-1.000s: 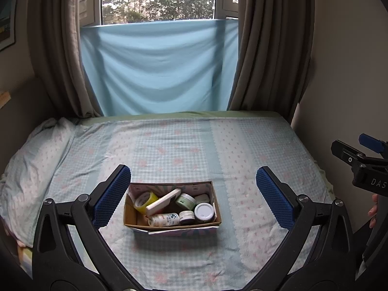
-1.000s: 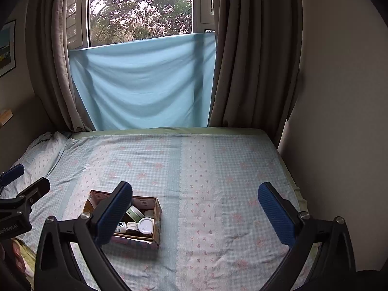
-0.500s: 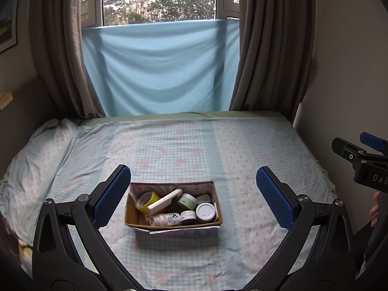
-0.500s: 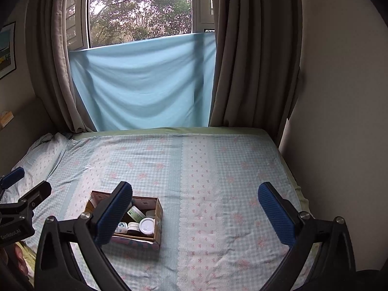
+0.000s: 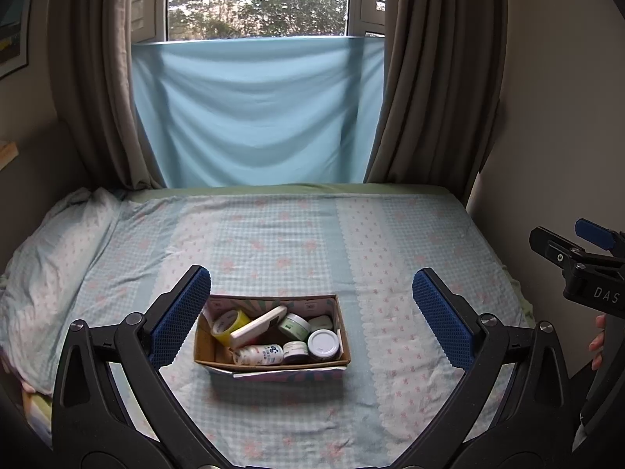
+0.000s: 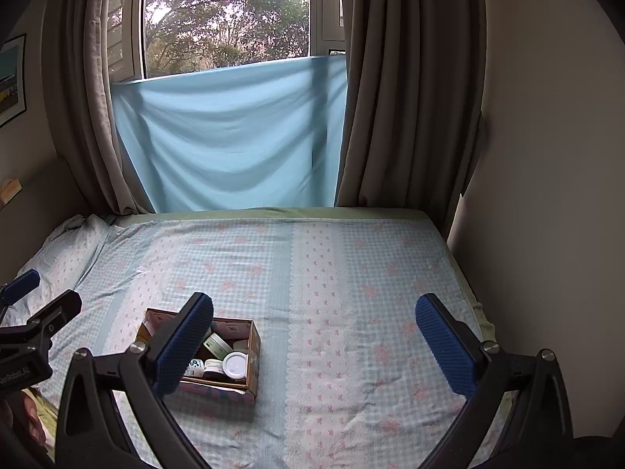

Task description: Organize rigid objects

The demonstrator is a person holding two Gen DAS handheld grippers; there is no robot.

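Note:
A small cardboard box (image 5: 340,324) sits on the bed, near its front. Inside lie a yellow tape roll (image 5: 228,322), a flat white bar (image 5: 258,320), a green-lidded jar (image 5: 295,325), a white-lidded jar (image 5: 323,344), a small dark jar (image 5: 295,351) and a white bottle (image 5: 259,355) on its side. My left gripper (image 5: 310,314) hovers open in front of the box, nothing between its blue pads. My right gripper (image 6: 314,340) is open too, held to the right of the box (image 6: 254,348), empty.
The bed sheet (image 5: 297,234) is checked blue with pink flowers. A pillow (image 5: 50,258) lies at the left. Brown curtains (image 5: 437,78) and a blue cloth (image 5: 254,113) hang behind the bed. A wall (image 6: 547,195) borders the right side. Fingers of a hand (image 5: 597,340) show at the right edge.
Both views have shifted only slightly; the box sits a touch more to the right in the left wrist view. Nothing was taken hold of or let go.

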